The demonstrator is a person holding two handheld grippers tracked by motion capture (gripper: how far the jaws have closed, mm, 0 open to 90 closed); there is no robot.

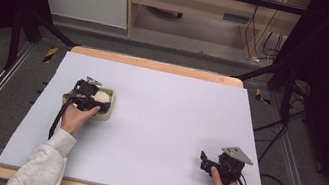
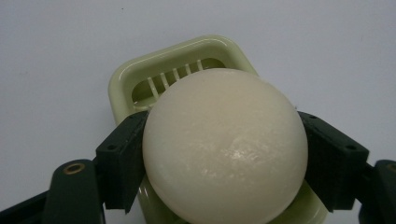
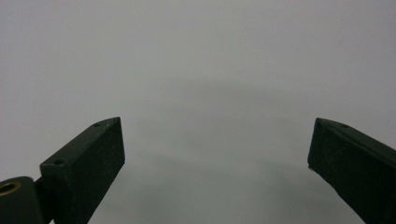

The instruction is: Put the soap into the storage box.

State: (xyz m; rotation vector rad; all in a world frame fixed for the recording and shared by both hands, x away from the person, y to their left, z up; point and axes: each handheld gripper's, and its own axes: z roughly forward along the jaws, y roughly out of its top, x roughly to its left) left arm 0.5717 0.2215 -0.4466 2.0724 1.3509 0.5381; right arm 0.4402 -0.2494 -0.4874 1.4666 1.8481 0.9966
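My left claw (image 2: 224, 154) is clamped on the round white soap (image 2: 224, 144), held just over the green slatted soap dish (image 2: 140, 79) so it can drain there. Right claw (image 1: 211, 165) idles with jaws apart over the bare surface (image 1: 172, 124).

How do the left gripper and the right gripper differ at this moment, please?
The left gripper is shut on a round cream soap bar; the right gripper is open and holds nothing. The left gripper sits over a pale green soap dish at the table's left, while the right gripper is near the front right edge of the table. Both have black jaws and are hand-held.
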